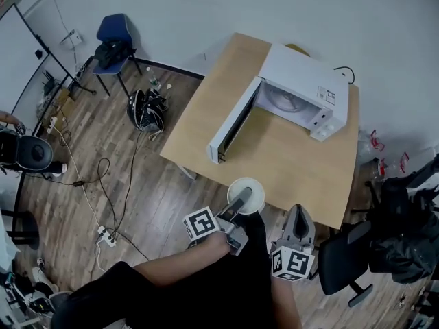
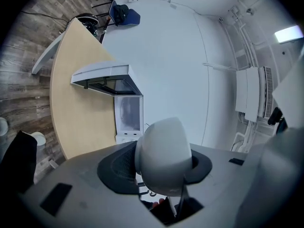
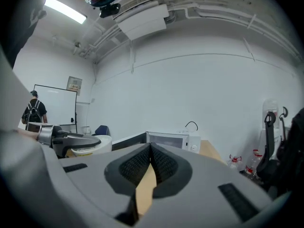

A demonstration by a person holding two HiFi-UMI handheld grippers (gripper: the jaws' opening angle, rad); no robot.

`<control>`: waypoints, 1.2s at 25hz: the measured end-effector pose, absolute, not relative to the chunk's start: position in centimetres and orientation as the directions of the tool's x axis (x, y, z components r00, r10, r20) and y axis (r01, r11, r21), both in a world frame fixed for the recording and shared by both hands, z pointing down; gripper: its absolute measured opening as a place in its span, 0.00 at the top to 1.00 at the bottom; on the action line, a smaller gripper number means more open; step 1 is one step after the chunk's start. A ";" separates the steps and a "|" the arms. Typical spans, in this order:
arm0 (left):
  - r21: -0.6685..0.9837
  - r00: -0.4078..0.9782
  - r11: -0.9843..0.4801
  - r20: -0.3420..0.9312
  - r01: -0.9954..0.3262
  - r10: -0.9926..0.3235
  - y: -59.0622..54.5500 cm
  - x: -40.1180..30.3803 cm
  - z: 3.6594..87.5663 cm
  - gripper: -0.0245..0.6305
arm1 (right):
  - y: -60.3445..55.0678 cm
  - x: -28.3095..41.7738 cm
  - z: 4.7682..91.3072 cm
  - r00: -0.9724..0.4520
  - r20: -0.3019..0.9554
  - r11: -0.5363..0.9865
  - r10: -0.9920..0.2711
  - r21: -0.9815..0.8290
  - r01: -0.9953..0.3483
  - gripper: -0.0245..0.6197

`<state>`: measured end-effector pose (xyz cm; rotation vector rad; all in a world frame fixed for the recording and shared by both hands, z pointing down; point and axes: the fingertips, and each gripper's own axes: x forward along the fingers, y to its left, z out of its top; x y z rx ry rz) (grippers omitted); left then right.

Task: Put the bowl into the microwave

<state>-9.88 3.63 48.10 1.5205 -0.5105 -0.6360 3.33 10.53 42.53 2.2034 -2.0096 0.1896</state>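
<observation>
A white bowl (image 1: 247, 193) hangs over the near edge of the wooden table (image 1: 288, 163), with my left gripper (image 1: 241, 201) shut on its rim. In the left gripper view the bowl (image 2: 164, 156) fills the space between the jaws. The white microwave (image 1: 302, 94) stands at the table's far side, its door (image 1: 232, 123) swung wide open and the turntable showing inside. My right gripper (image 1: 300, 215) hovers just right of the bowl at the table's near edge. Its jaws are shut with nothing between them (image 3: 150, 161). From the right gripper view the bowl (image 3: 90, 144) sits at the left.
A blue chair (image 1: 113, 36) and a black bag (image 1: 145, 108) stand on the wood floor at left. Cables run to a power strip (image 1: 106, 236). A black office chair (image 1: 350, 256) is at the right, with water bottles (image 1: 376, 142) by the wall. A person (image 3: 34, 109) stands near a whiteboard.
</observation>
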 end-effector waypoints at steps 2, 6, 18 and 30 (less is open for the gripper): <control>0.998 0.740 -0.062 -0.066 0.033 -0.670 2.2 -9.5 48.2 0.67 | 9.3 3.3 43.0 0.063 0.196 -0.060 -0.979 0.019 -0.998 0.87; 0.998 0.720 -0.063 -0.040 -0.005 -0.693 -1.4 -8.7 48.5 0.67 | 6.2 4.4 43.5 0.026 0.194 -0.025 -0.981 0.006 -1.000 0.87; 0.998 0.710 -0.028 0.026 -0.065 -0.704 -10.1 -1.2 51.1 0.67 | -3.2 11.2 45.1 -0.021 0.222 0.014 -0.975 -0.034 -0.999 0.87; 0.990 0.668 -0.013 0.087 -0.143 -0.739 -18.6 4.0 54.9 0.67 | -10.2 16.9 47.9 -0.084 0.299 0.071 -0.951 -0.053 -0.996 0.87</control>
